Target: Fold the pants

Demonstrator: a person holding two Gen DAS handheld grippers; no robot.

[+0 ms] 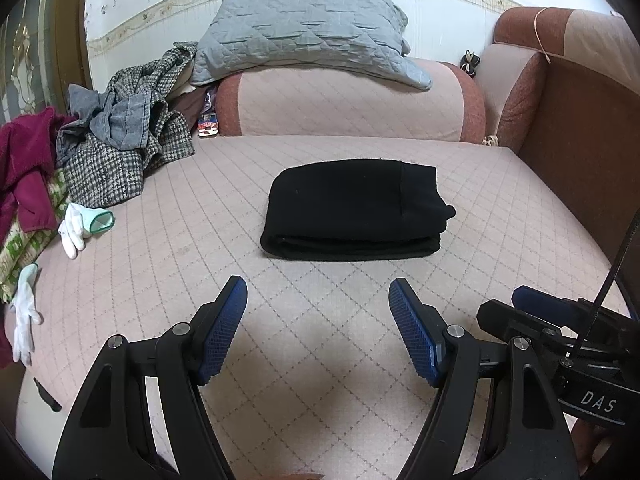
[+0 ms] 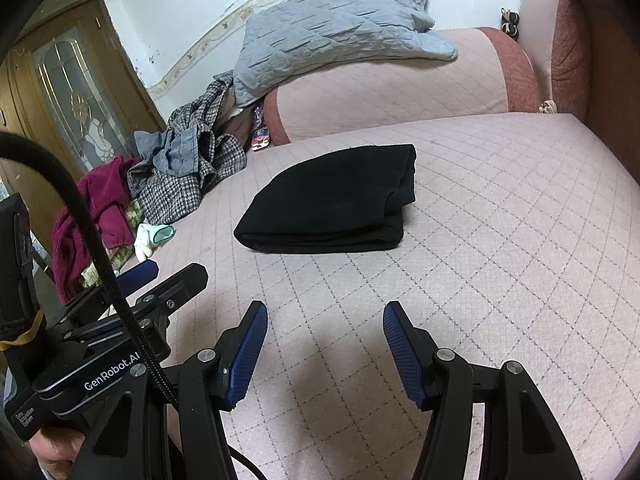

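The black pants lie folded into a thick, compact rectangle on the pink quilted bed cover. In the left wrist view they sit at about 12 o'clock from the left gripper, a little above the centre of the picture. The folded edge faces the camera, and the layers are stacked on each other. One small corner of cloth sticks out on the right side of the bundle.

The left gripper hangs over the bare cover with its two blue pads wide apart. It holds nothing, and it is well apart from the pants. The right gripper is in the same condition: its jaws stand apart, nothing is between them, and only the cover is below. In the right wrist view the pants are at about 12 o'clock, near but not touching.

The two tools are just beside each other. In the left view, the right gripper shows at 4 o'clock.

At about 10 o'clock in the left view there is a pile of clothes with a checked garment and a dark red one. A white glove lies at 9 o'clock, and a second glove is lower, near the bed edge. A grey quilted blanket rests on the bolster at 12 o'clock, behind the pants.
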